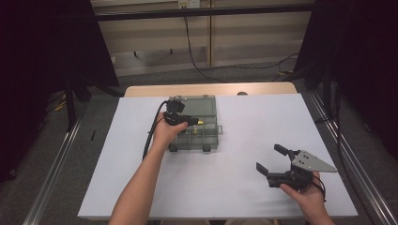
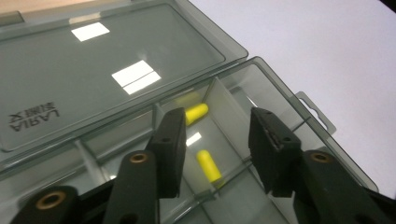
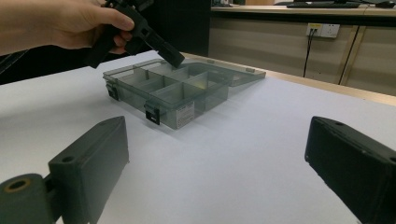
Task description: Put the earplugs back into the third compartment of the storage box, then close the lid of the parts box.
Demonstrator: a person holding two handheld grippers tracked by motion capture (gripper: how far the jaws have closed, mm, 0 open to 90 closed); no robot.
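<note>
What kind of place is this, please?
Probably a lab or recording room: a white table set between black curtains, cables lying on the floor, and a wall socket.

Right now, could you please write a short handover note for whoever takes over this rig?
Left gripper: open, poised over the open compartment box with nothing between its jaws.
Right gripper: open, holding nothing, resting on the white table apart from the box.
Things: two yellow earplugs lie in one compartment, the lid folded flat behind.
Done: both plugs appear placed.
Left: probably withdraw and close the lid; I see no other plugs on the table.
</note>
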